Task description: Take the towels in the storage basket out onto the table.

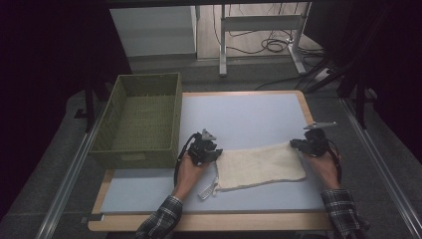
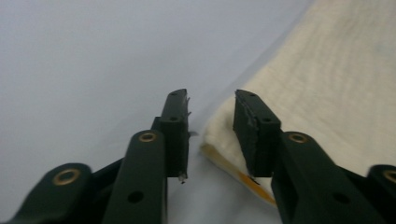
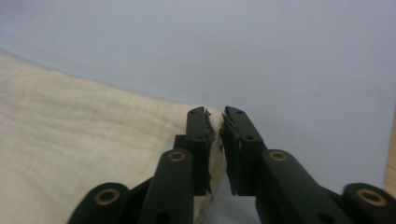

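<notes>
Inspecting the work item: a cream cloth bag [image 1: 261, 166] lies flat on the grey tabletop [image 1: 239, 117], between the two claws, its drawstring tape [image 1: 208, 188] trailing off the near left corner.

— Condition of the left claw?

— The left claw [image 1: 215, 153] sits at the bag's left end. Its own view shows the jaws spread with a clear gap, straddling the folded hem [image 2: 219, 140]; neither pad presses the fabric. Nothing is held.

— And the right?

— The right claw [image 1: 296, 144] is at the far right corner. Its jaws stand close, with a narrow slit between them, and the corner [image 3: 212, 122] sits at their tips. Whether the pads actually pinch it I cannot tell.

— Handling assessment?

— Judged light, soft and limp: a loosely woven textile that will sag, fold and drape when lifted, with no stiffness to carry its own shape. Not fragile, not slippery. Recommended hold is at the corners or along the doubled hem, where the layers give the pads more to bite; a mid-panel pinch would likely catch one layer only.

— Surroundings?

— A green woven basket [image 1: 144, 119] stands at the left, apart from the bag.
</notes>
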`<act>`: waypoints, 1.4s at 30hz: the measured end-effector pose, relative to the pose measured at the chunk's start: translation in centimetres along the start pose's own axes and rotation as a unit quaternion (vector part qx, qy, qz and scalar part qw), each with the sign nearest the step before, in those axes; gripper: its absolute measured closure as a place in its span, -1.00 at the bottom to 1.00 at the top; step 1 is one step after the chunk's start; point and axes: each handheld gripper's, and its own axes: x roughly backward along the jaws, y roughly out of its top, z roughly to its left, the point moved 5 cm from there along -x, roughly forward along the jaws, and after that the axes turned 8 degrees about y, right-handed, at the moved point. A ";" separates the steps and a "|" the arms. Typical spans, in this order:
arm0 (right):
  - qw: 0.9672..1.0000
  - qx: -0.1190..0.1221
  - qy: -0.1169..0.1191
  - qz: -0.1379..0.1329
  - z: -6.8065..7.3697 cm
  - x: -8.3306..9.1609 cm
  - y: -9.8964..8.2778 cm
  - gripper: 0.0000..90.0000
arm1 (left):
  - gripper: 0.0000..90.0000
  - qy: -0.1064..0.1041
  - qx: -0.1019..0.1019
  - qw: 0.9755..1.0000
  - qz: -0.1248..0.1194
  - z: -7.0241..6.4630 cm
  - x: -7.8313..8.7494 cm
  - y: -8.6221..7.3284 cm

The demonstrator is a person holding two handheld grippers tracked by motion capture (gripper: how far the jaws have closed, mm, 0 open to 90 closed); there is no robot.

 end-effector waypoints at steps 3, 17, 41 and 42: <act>1.000 -0.002 0.003 0.000 0.2 0.8 -0.5 0.66 | 0.18 0.021 -0.014 1.000 0.014 0.4 -0.8 -0.4; 0.999 0.023 0.036 -0.011 4.3 3.1 -2.8 0.32 | -0.04 0.001 0.000 1.000 -0.023 0.8 -1.1 -1.2; 0.990 0.103 0.101 0.004 12.9 1.3 -3.6 0.22 | -0.04 0.000 0.002 1.000 -0.024 0.9 -1.1 -1.2; 0.989 0.106 0.107 0.006 13.4 1.0 -3.5 0.22 | -0.04 0.000 0.002 1.000 -0.024 0.9 -1.1 -1.2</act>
